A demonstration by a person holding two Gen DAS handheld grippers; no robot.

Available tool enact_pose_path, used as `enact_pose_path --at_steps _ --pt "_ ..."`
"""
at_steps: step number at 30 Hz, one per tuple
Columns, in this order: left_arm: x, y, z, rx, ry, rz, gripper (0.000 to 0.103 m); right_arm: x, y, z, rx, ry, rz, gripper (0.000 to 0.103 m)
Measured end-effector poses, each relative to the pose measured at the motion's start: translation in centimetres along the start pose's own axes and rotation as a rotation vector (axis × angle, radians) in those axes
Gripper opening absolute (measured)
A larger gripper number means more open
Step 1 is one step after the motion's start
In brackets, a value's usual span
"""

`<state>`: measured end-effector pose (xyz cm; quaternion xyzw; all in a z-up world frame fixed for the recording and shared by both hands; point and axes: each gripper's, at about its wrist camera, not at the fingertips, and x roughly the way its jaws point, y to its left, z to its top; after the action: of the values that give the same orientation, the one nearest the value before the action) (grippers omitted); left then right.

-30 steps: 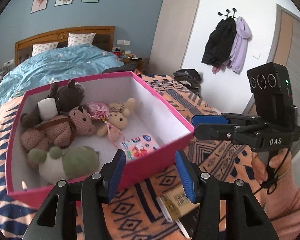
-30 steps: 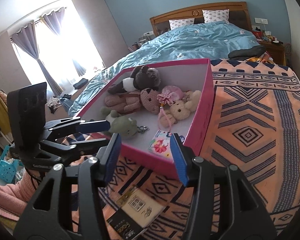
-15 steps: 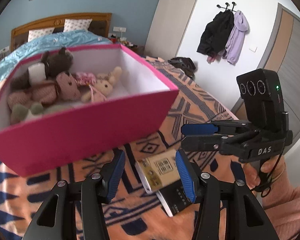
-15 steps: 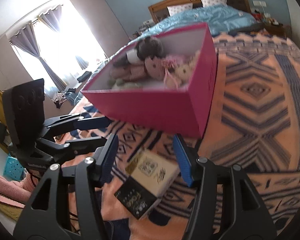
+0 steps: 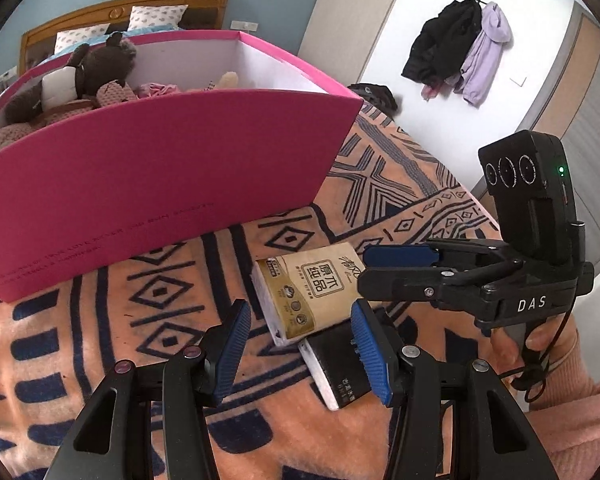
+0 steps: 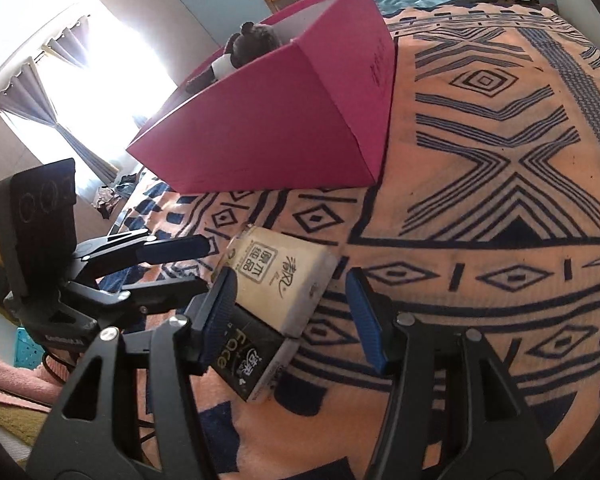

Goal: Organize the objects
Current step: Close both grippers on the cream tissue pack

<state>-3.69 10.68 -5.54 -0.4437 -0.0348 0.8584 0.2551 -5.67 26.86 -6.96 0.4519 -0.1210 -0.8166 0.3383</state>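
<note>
Two tissue packs lie on the patterned blanket, a beige pack resting partly on a black pack. My left gripper is open just above them, its blue pads either side of the stack. From the right, my right gripper reaches in open, its tips at the beige pack's far corner. In the right wrist view the beige pack and black pack lie between the open fingers of my right gripper, with my left gripper at the left. Neither gripper holds anything.
A pink box with plush toys stands on the blanket just behind the packs. Beyond it is a bed with a wooden headboard. Coats hang on the wall. A blue basket sits on the floor.
Both grippers have come down low over the blanket. The box's inside has dropped out of sight behind its front wall, and the two packs now lie between the fingers.
</note>
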Motion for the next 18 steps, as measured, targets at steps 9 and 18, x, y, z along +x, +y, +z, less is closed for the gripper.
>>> enact_pose_path --at_steps 9,18 --pt "0.3 -0.1 0.1 -0.009 0.005 -0.005 0.052 0.4 0.0 -0.2 0.004 0.004 0.005 0.058" --pt "0.9 0.8 0.0 -0.061 0.023 -0.032 0.041 0.8 -0.2 -0.3 0.012 0.006 0.011 0.058"
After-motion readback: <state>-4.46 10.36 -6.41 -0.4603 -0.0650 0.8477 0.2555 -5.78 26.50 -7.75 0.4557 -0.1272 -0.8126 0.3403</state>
